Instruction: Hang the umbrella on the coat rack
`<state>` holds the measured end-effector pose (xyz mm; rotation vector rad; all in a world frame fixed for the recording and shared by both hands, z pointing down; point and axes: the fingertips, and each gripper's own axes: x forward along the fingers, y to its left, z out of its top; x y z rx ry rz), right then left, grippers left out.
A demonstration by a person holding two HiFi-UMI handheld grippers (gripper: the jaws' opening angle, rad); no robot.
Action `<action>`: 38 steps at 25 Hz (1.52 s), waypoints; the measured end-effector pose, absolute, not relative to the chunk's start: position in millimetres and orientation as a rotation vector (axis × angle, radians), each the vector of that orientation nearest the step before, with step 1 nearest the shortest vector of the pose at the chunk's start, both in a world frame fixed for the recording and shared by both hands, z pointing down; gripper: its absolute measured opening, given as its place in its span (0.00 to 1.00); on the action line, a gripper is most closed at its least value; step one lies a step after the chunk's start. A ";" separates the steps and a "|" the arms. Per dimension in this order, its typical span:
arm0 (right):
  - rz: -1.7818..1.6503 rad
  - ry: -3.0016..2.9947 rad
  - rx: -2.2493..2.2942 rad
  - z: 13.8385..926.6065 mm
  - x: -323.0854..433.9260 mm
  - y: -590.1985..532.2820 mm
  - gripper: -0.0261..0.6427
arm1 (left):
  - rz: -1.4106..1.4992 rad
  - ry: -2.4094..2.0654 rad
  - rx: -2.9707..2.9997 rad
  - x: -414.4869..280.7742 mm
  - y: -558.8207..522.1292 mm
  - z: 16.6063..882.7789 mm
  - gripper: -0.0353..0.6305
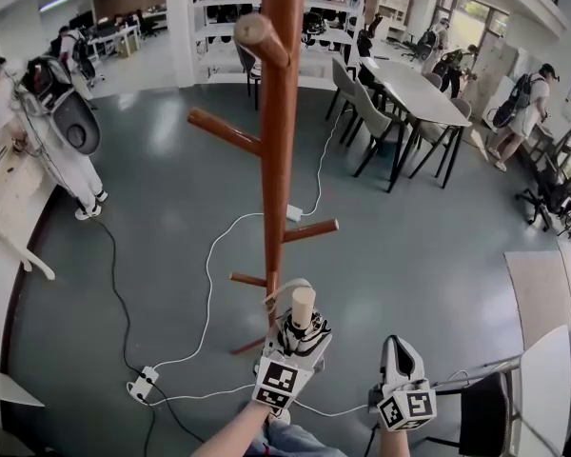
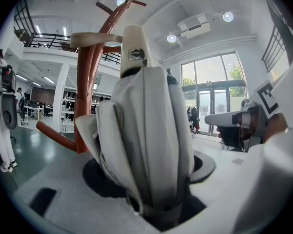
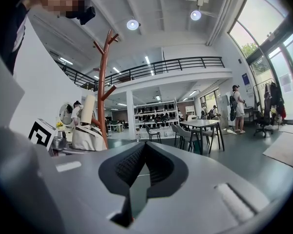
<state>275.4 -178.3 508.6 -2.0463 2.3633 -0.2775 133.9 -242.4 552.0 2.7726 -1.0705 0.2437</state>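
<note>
**A:** While the left tongs (image 1: pixel 299 343) are gripping the folded umbrella (image 2: pixel 146 145), which way is it pointing?

**B:** It is standing upright, with its long axis running roughly parallel to the pole of the wooden coat rack (image 1: pixel 281 112). The cream handle (image 2: pixel 135 45) is pointing up, and the grey and white canopy is filling the gap between the jaws, which are pressing on its folds from both sides.

**A:** Where is it sitting against the rack?

**B:** It is hovering just beside the pole, down among the lowest pegs. Its wrist strap (image 2: pixel 95 37) is looping out flat from the handle towards the pole, but I am not managing to tell whether it is lying over a peg.

**A:** Is any writing showing?

**B:** Only a black-and-white square marker is showing on each cube (image 1: pixel 279 381).

**A:** And the right tongs (image 3: pixel 144 147)?

**B:** They are hanging to the right of the umbrella, apart from it, with their ribbed tips meeting and nothing between them.
</note>
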 end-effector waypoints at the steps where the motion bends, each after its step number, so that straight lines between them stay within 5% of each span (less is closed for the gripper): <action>1: -0.280 2.363 -2.048 509.6 275.7 -179.4 0.06 | 0.243 -1.072 2.770 132.1 -243.2 552.7 0.51; 38: -0.338 2.381 -2.085 533.1 270.1 -178.2 0.06 | 0.314 -0.977 2.739 143.0 -281.0 607.3 0.51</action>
